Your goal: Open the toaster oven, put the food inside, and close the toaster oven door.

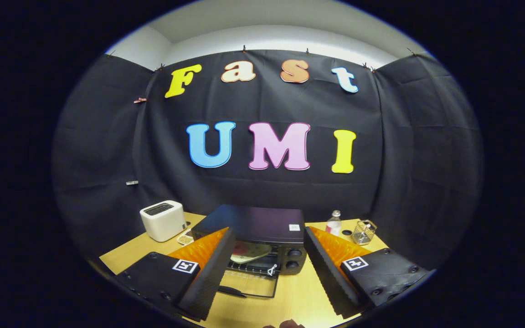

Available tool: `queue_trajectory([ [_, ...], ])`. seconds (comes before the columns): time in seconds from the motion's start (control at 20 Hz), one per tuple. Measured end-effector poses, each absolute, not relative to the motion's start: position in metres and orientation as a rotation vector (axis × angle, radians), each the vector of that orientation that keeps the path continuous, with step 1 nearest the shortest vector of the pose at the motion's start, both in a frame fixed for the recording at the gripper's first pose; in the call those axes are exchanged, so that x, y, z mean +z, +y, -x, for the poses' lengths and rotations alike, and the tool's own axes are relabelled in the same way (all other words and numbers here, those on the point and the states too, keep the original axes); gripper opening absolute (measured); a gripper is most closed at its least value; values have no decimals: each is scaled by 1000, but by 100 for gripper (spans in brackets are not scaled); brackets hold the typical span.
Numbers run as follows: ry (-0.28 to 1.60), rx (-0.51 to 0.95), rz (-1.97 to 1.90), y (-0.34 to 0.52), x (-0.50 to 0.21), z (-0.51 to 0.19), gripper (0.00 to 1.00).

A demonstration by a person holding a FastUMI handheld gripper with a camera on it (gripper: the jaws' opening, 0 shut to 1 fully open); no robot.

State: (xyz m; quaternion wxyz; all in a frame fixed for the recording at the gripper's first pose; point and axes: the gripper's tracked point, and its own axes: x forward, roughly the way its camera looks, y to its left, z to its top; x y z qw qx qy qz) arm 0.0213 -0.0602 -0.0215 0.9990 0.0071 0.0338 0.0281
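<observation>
Toaster oven (pixel 262 228) open, plate of food (pixel 249 251) inside.
Its door (pixel 249 284) folds down toward the wide-open, empty gripper (pixel 269 255); long axis crosswise on the wooden table (pixel 299 296).

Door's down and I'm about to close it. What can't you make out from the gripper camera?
- Toaster oven left side: behind the left finger of the open, empty gripper.
- Food on the rack: partly covered by that finger, kind unclear.
- Open door: handle dim and hard to trace.
- Wire basket: contents too small.

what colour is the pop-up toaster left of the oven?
White, dark slot on top. The toaster shows in the gripper view, beyond the open, empty gripper.
</observation>
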Motion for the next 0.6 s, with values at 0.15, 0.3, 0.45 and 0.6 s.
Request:
queue_trajectory([
  [0.15,81,47,-40,-65,-25,-26,99],
  [0.3,65,33,-39,-70,-19,-34,99],
  [0.45,83,30,-45,-69,-25,-40,99],
  [0.6,85,30,-52,-69,-27,-43,99],
])
